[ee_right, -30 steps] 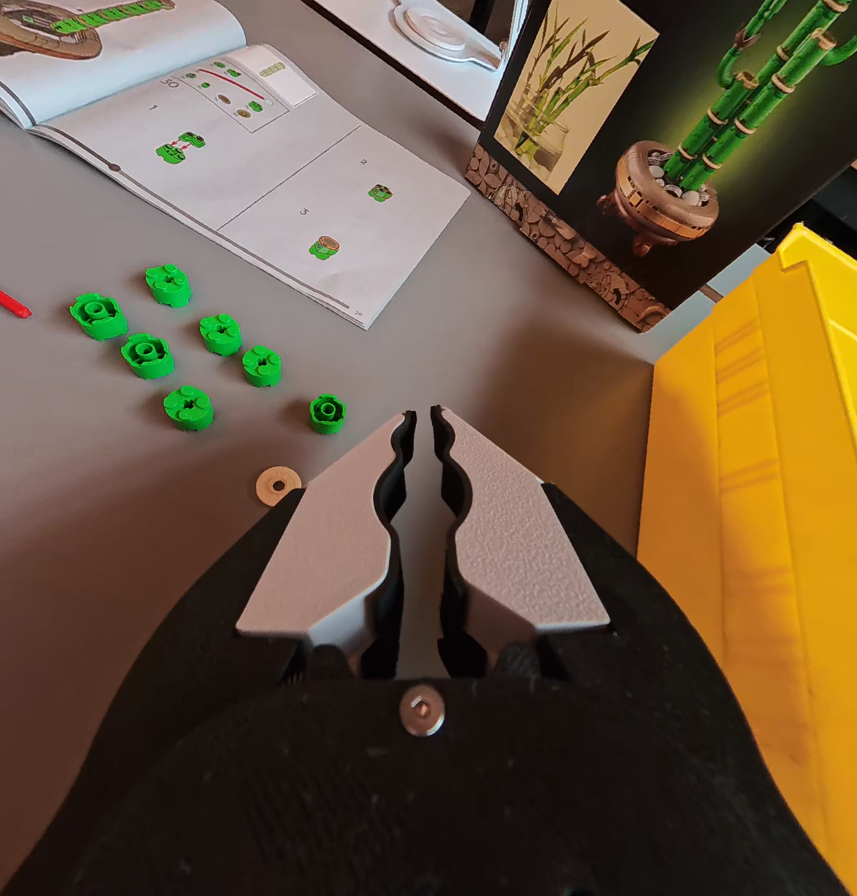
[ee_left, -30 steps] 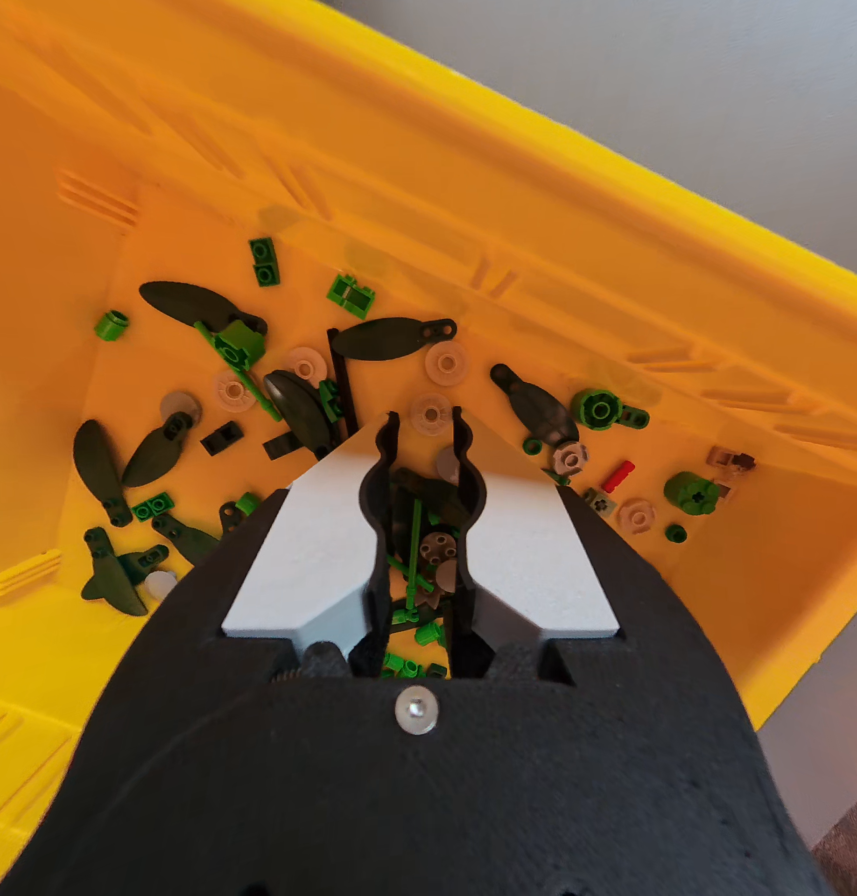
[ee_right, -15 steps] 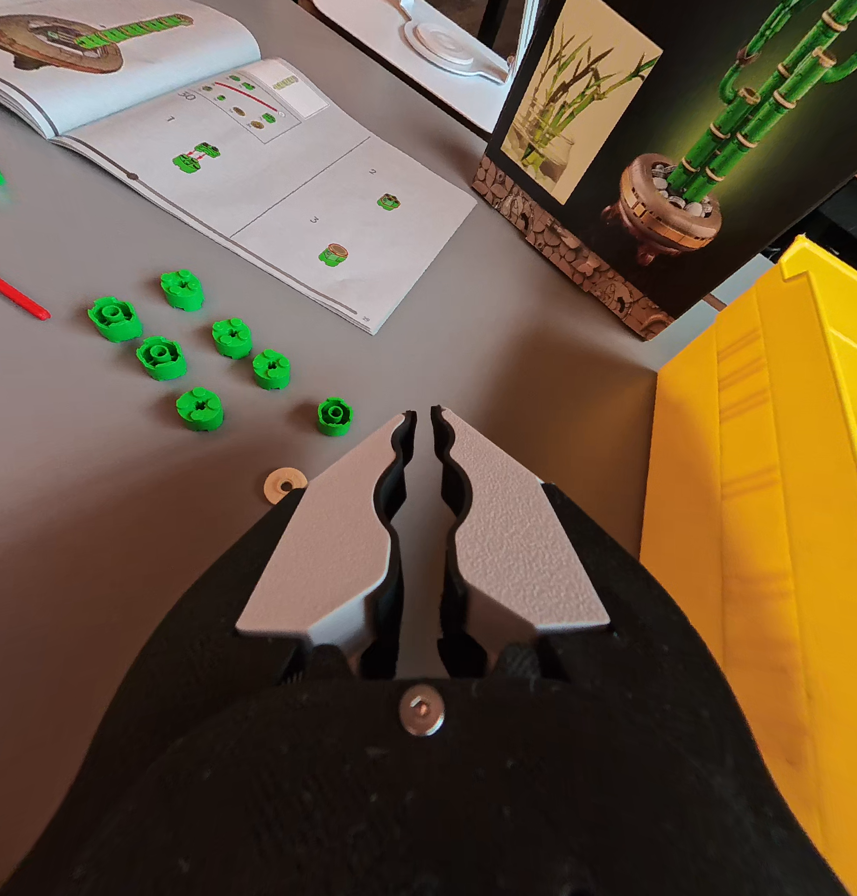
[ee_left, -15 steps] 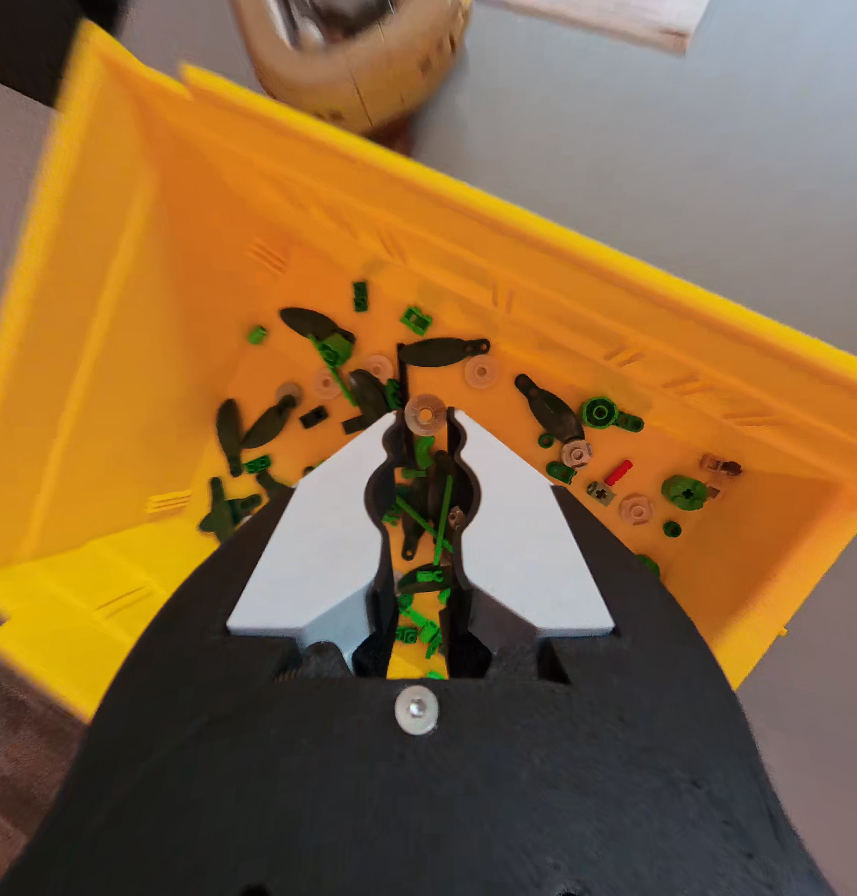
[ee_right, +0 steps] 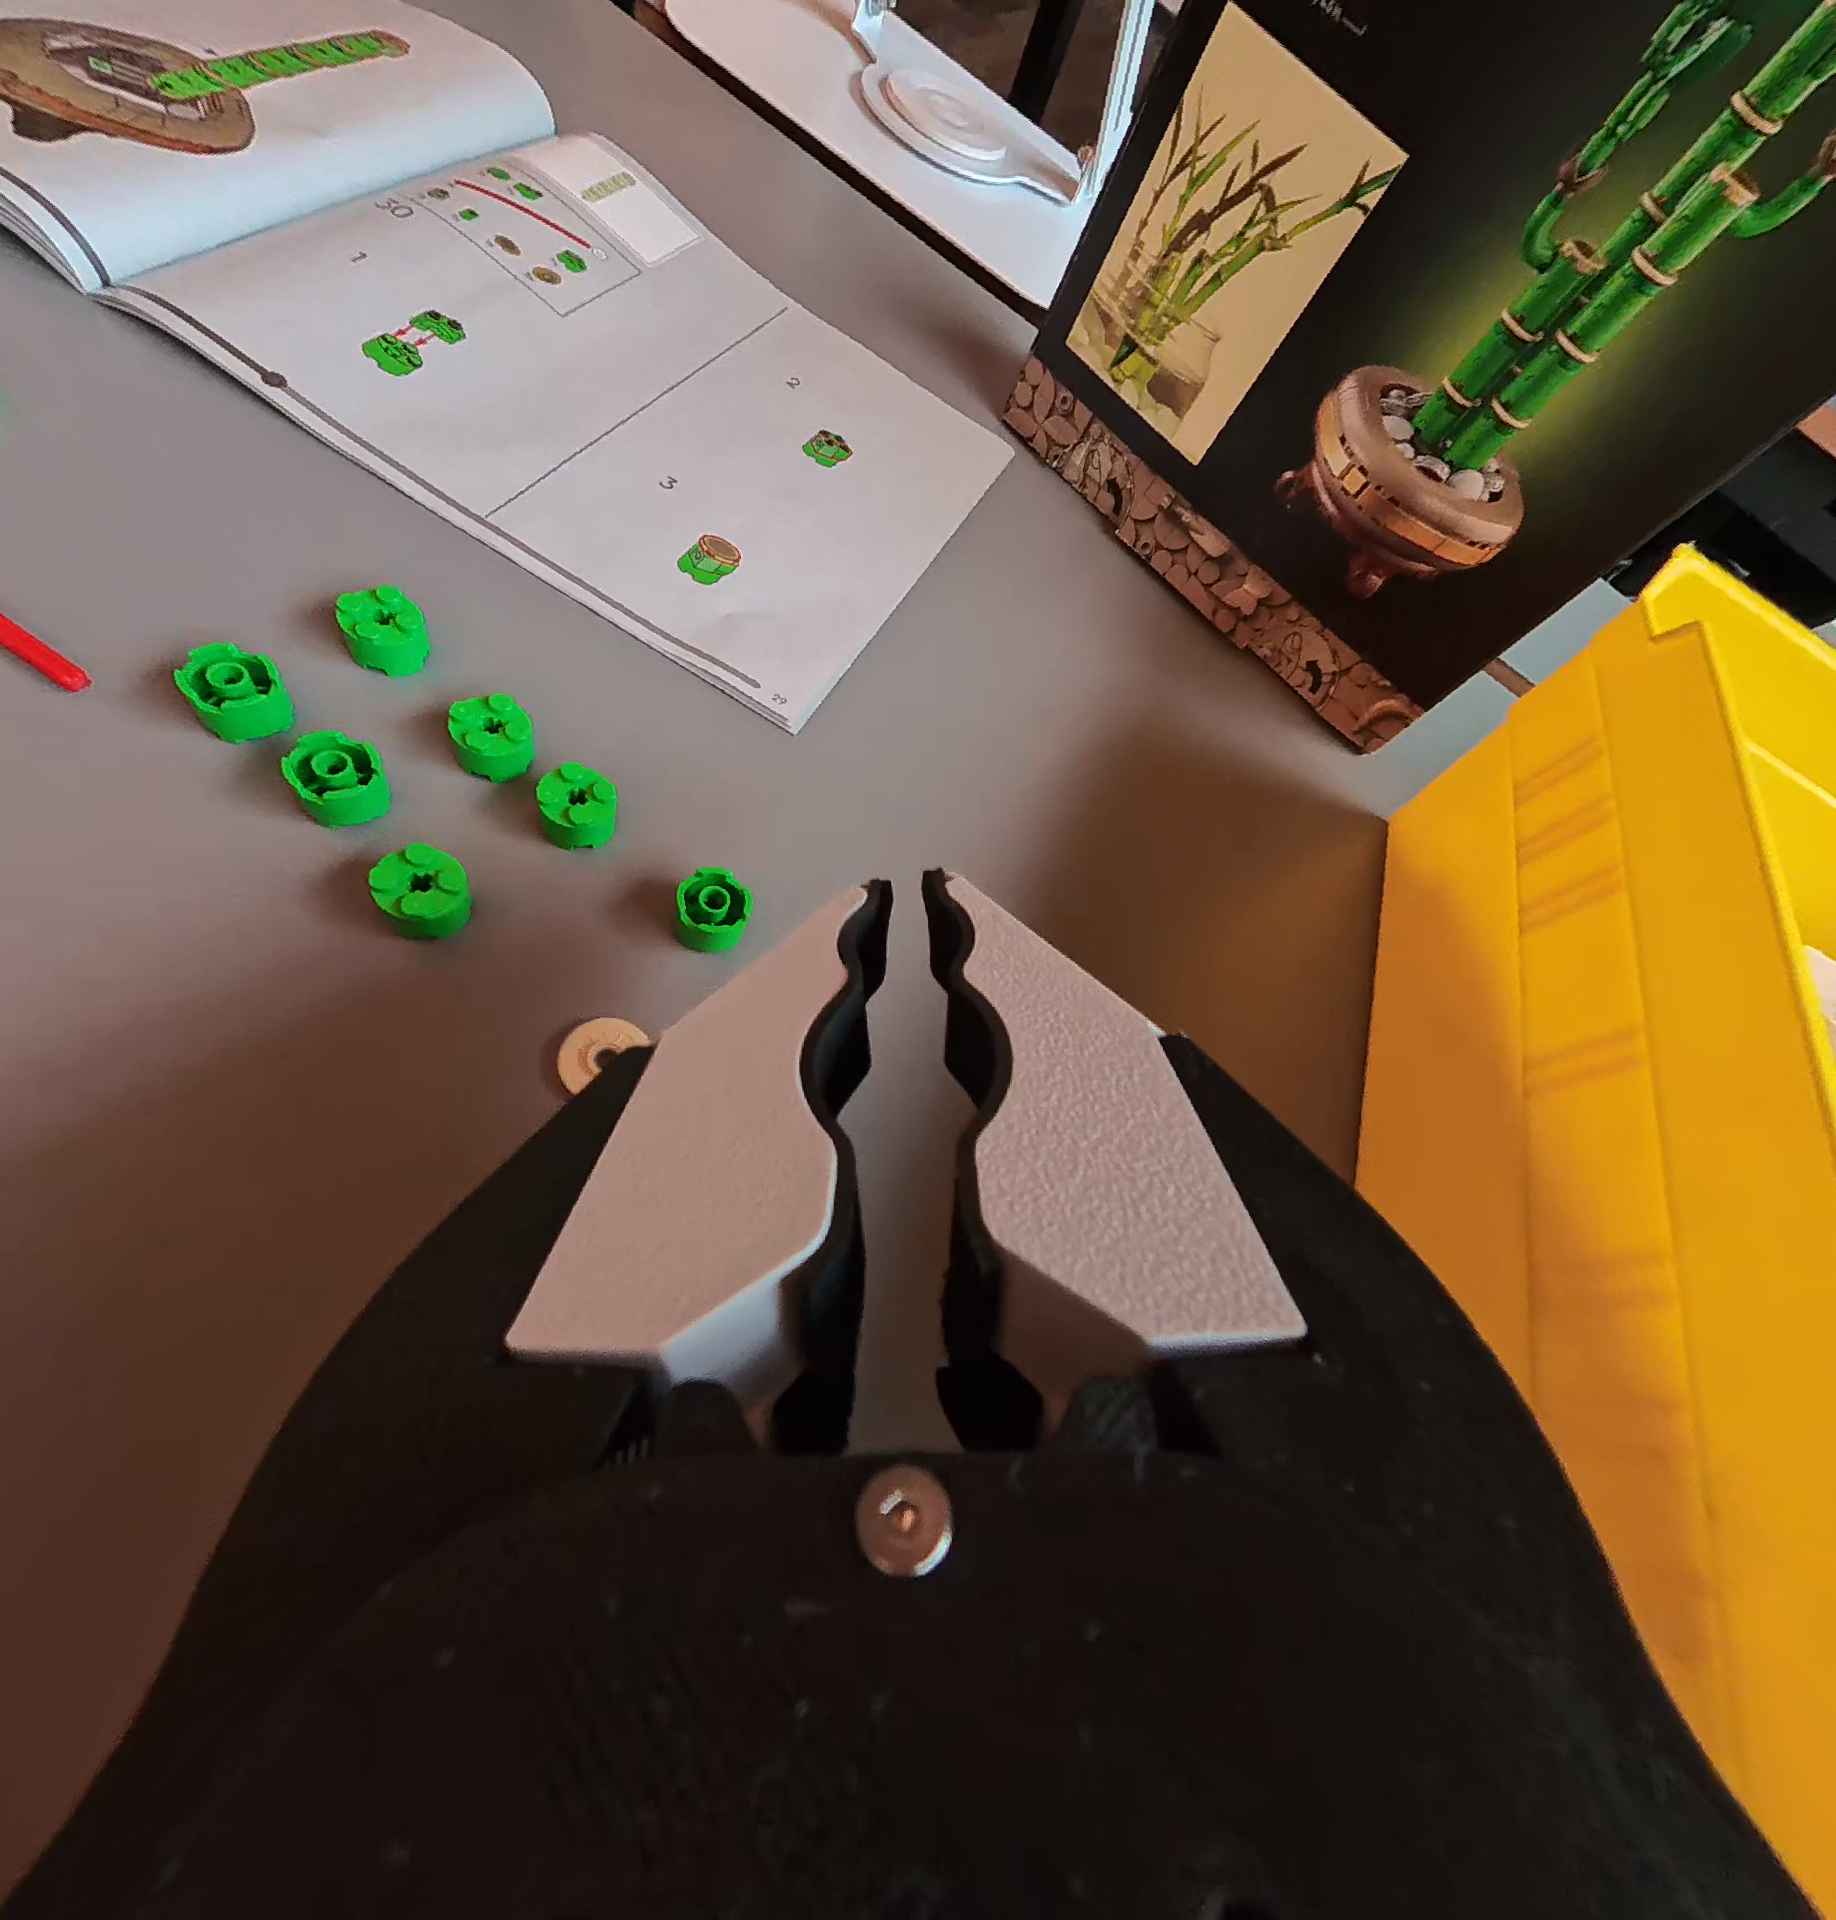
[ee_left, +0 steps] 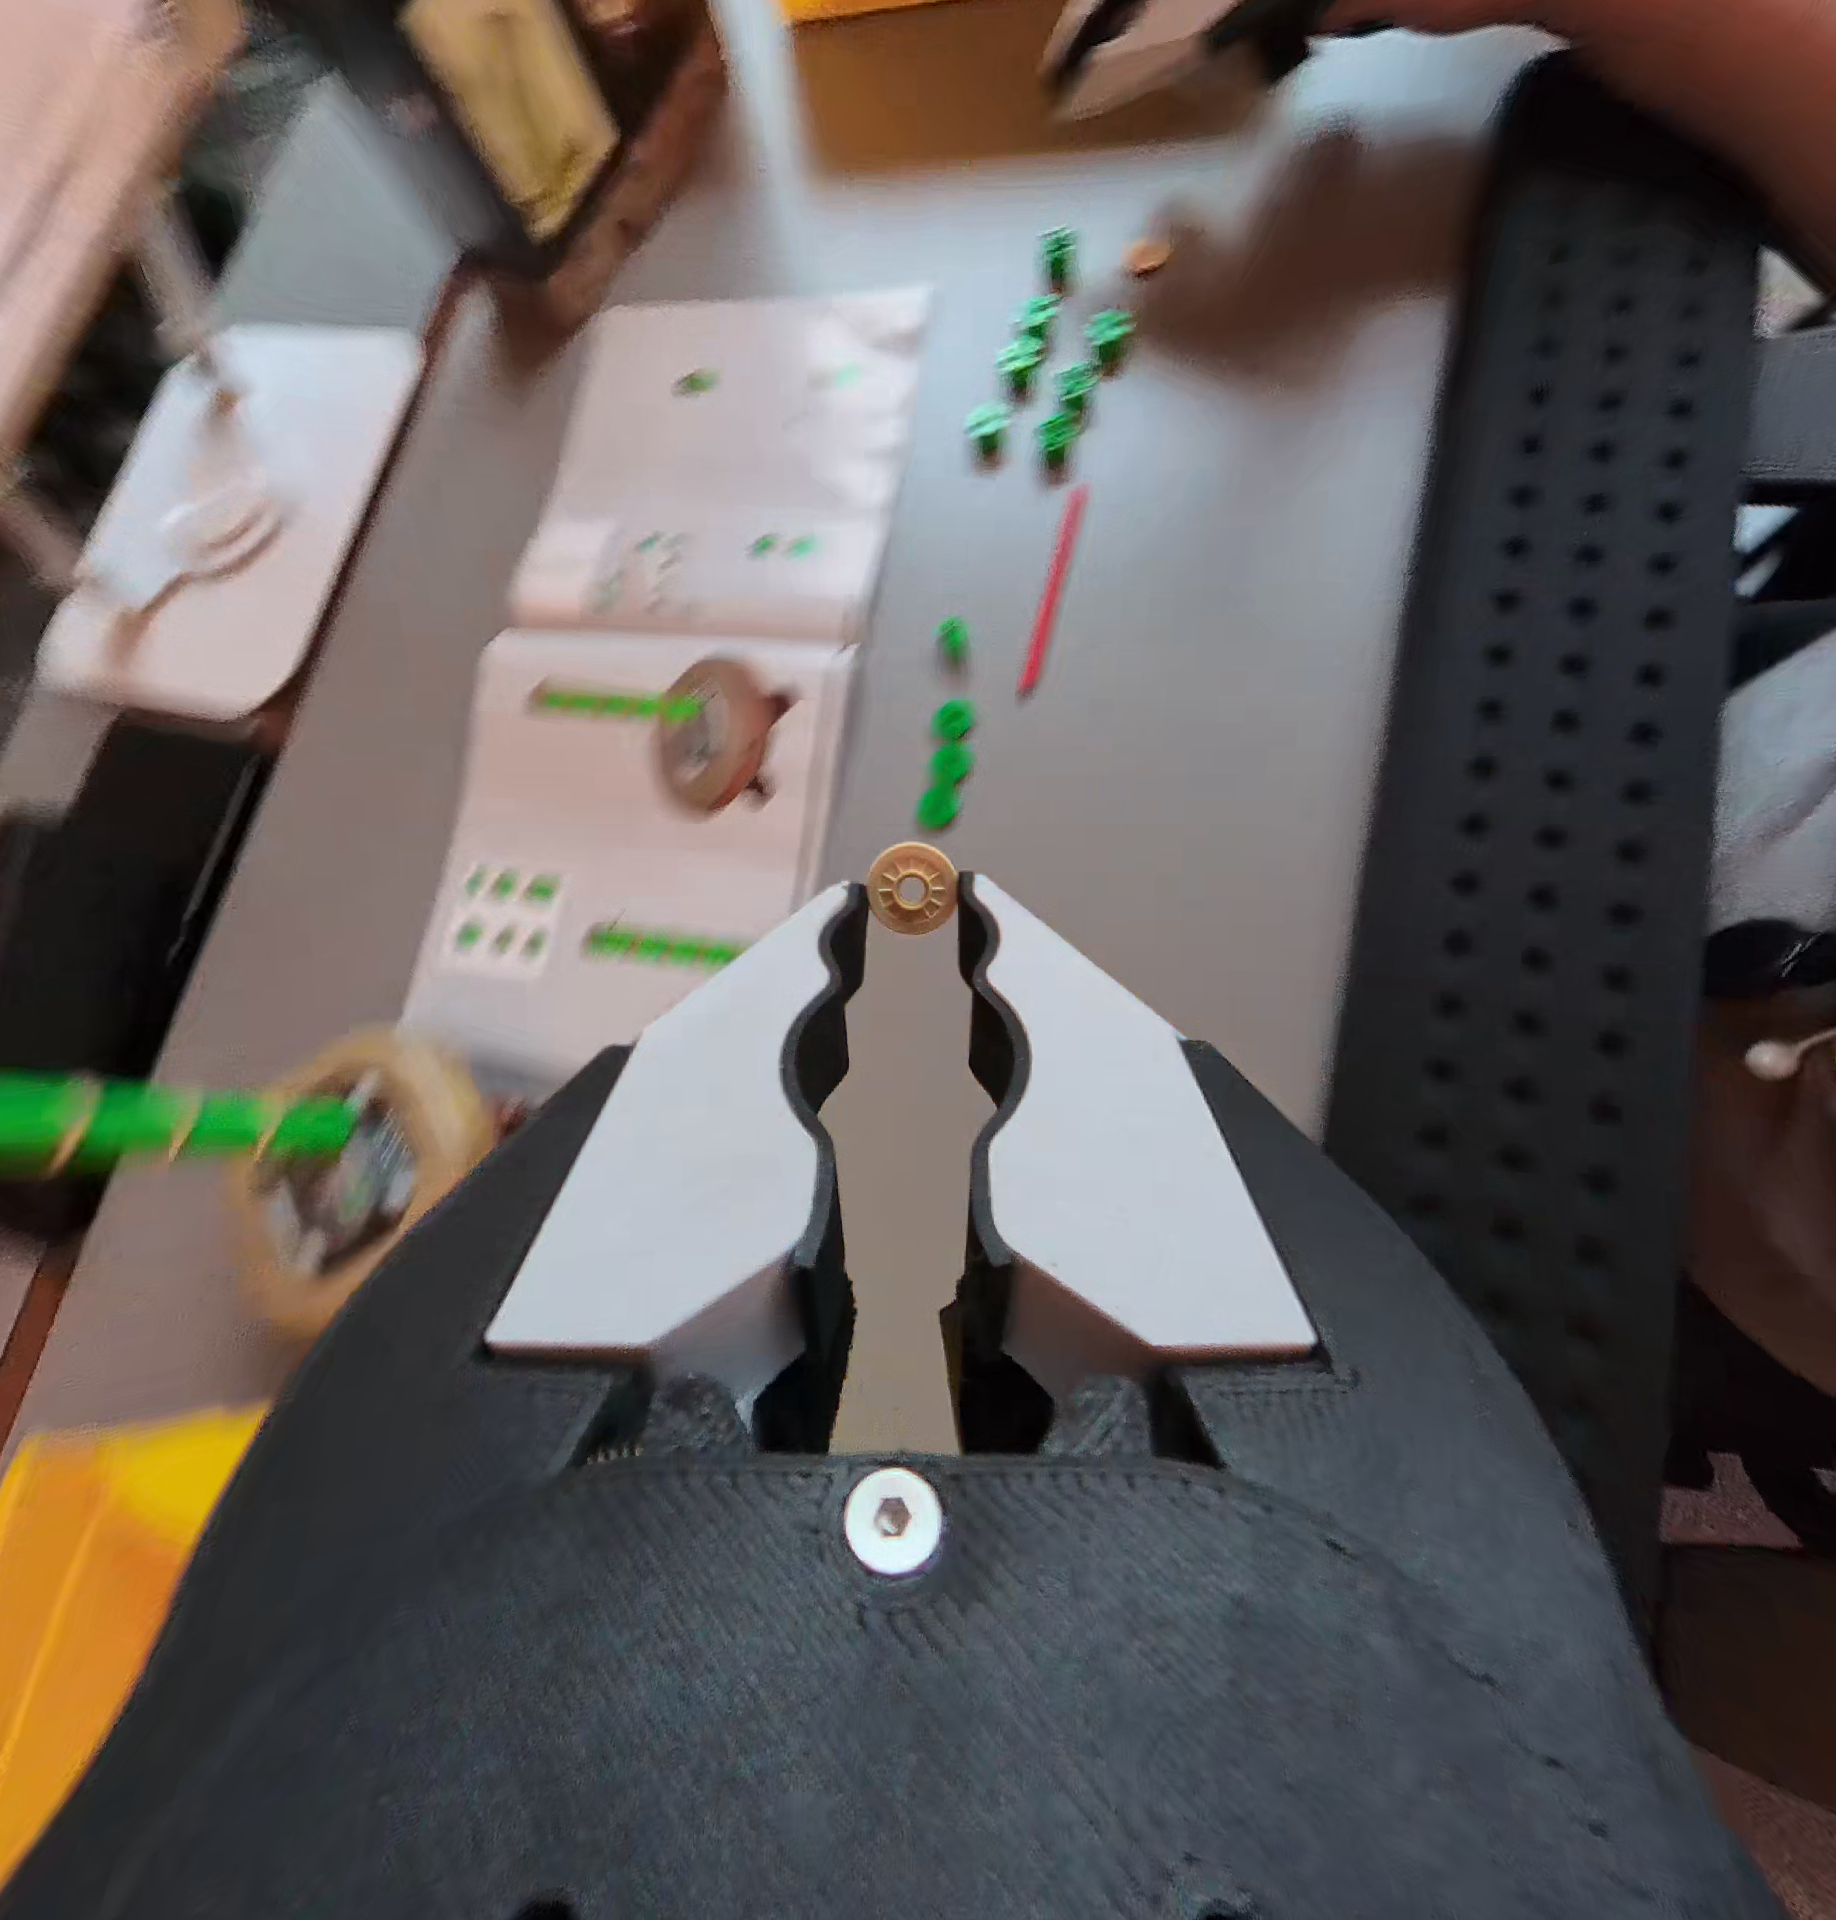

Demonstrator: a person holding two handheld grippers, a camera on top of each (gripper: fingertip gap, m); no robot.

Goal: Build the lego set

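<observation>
My left gripper point(ee_left: 912, 896) is shut on a small tan round plate point(ee_left: 912, 888), pinched at its fingertips above the grey table point(ee_left: 1205, 831). Several green round bricks point(ee_left: 1049, 364) and a red axle point(ee_left: 1049, 592) lie farther ahead. The part-built pot with a green bamboo stalk point(ee_left: 342, 1164) lies to the left, blurred. My right gripper point(ee_right: 906, 883) hovers low over the table, jaws nearly together and empty. Several green round bricks point(ee_right: 490, 736) lie to its left, the nearest point(ee_right: 713, 909) close to its tip. A second tan round plate point(ee_right: 594, 1049) lies beside its left finger.
The open instruction booklet point(ee_right: 478, 343) lies behind the bricks and also shows in the left wrist view point(ee_left: 685, 665). The set's box point(ee_right: 1465, 312) stands at the back right. A yellow bin point(ee_right: 1620, 1143) flanks my right gripper. A black perforated chair back point(ee_left: 1548, 727) stands on the right. The tips of one gripper are about 40 cm away from the tips of the other. From the right gripper's tips to the red axle point(ee_left: 1049, 592) is close to 20 cm.
My left gripper has risen out of the yellow bin with the tan round plate and swung over the table. My right gripper has barely moved, drifting slightly.
</observation>
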